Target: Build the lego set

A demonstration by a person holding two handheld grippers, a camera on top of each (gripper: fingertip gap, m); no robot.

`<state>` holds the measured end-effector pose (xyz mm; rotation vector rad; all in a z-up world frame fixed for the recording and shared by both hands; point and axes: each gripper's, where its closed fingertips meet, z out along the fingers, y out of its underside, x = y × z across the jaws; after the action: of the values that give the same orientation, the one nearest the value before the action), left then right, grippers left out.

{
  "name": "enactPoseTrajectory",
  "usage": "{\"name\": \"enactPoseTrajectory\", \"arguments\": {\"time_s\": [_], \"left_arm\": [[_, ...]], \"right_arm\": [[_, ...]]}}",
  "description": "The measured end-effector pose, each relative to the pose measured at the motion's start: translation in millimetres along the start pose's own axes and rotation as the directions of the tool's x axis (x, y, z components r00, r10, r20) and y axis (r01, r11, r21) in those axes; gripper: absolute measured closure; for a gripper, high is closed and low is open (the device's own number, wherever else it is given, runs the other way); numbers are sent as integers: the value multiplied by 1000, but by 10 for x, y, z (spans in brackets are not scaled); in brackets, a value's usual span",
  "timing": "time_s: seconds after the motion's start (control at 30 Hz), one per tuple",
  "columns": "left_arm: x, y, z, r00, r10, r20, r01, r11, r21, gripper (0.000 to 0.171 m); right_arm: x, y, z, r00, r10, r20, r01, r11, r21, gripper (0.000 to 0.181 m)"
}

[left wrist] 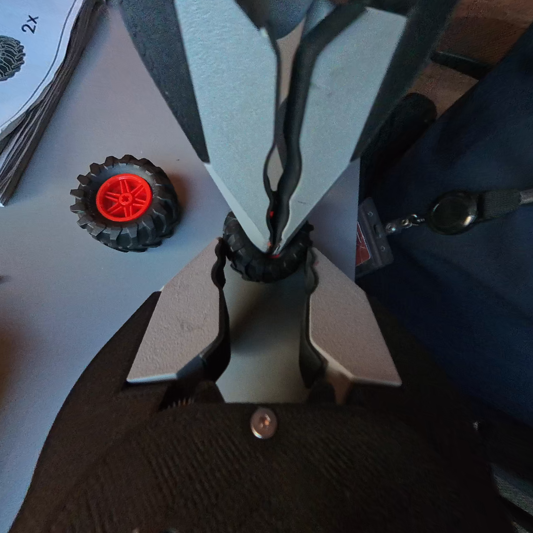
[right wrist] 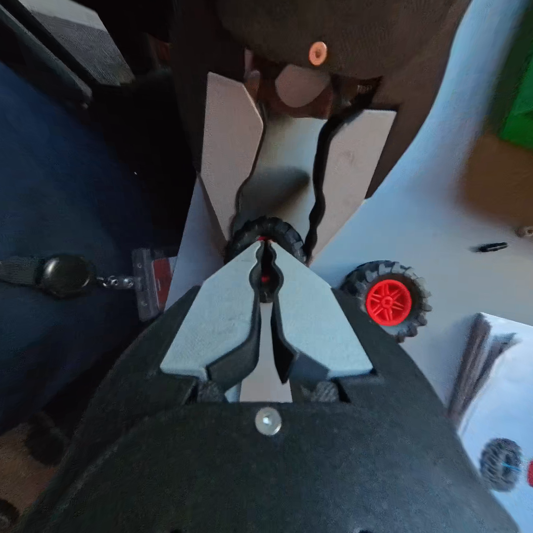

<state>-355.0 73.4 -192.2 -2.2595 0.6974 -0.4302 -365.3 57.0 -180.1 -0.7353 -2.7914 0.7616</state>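
Left fingers: the left gripper (left wrist: 264, 256) has its jaws spread around a black tyre (left wrist: 259, 266), pads pressing the tread on both sides
Right fingers: the right gripper (right wrist: 264, 245) is pinched nearly together on a red rim (right wrist: 264, 278), only slivers of red showing, its tips poking into that same tyre's centre
Finished wheel: a second wheel (left wrist: 124, 203), red hub up, lies on the grey table (left wrist: 86, 302) off to the side, clear of both grippers
Instructions: booklet (left wrist: 31, 72) at the table's edge
Background: badge reel (left wrist: 452, 213) on dark blue clothing
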Motion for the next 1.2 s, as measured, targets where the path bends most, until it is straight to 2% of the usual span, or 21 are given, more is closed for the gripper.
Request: {"name": "enactPoseTrajectory", "arguments": {"time_s": [0.13,0.2,0.27,0.33,0.43,0.53,0.63,0.7,0.77,0.83,0.93,1.0,1.07,1.2], "left_arm": [[4,-4,2,1000,4,-3,-4,1000,0,119],[1,-9,-2,1000,-12,-14,12,1000,3,120],[2,-9,-3,1000,-14,-16,14,1000,4,120],[7,-5,0,1000,-3,-10,3,1000,1,119],[26,-16,17,1000,6,0,-6,1000,3,119],[19,-27,8,999,-30,-17,30,999,13,118],[26,-43,-5,996,-64,-54,65,998,22,118],[29,-59,-12,993,-88,-76,91,995,29,117],[51,-57,-8,994,-72,-79,75,997,27,117],[83,-50,17,998,-29,-61,30,999,15,118],[67,-48,44,1000,-1,-16,1,1000,6,118],[58,-43,44,1000,4,-3,-4,1000,5,118],[54,-46,41,1000,-2,-5,2,1000,8,119],[49,-46,39,1000,-12,-10,12,1000,9,119]], "right_arm": [[-25,-7,2,994,65,92,-70,996,55,181],[4,-4,5,999,-3,35,2,1000,9,181],[21,-4,7,997,-69,-38,66,994,-89,181],[10,-5,5,997,-58,-50,54,994,-95,181],[-13,-11,-34,992,123,7,-123,991,59,181],[110,-111,-412,975,218,-51,-190,926,325,181],[89,99,-564,966,241,-89,-213,944,251,181],[-56,65,-519,982,179,-68,-160,961,224,181],[14,29,-452,978,109,-180,-74,979,191,181],[79,54,-337,971,32,-235,-11,996,92,181],[-83,59,-152,989,-81,-128,80,997,-9,181],[-65,137,-124,984,-131,-122,120,989,-91,181],[-33,206,-117,993,-76,-85,65,990,-128,181],[-60,195,-103,995,93,33,-92,996,-15,181]]}}
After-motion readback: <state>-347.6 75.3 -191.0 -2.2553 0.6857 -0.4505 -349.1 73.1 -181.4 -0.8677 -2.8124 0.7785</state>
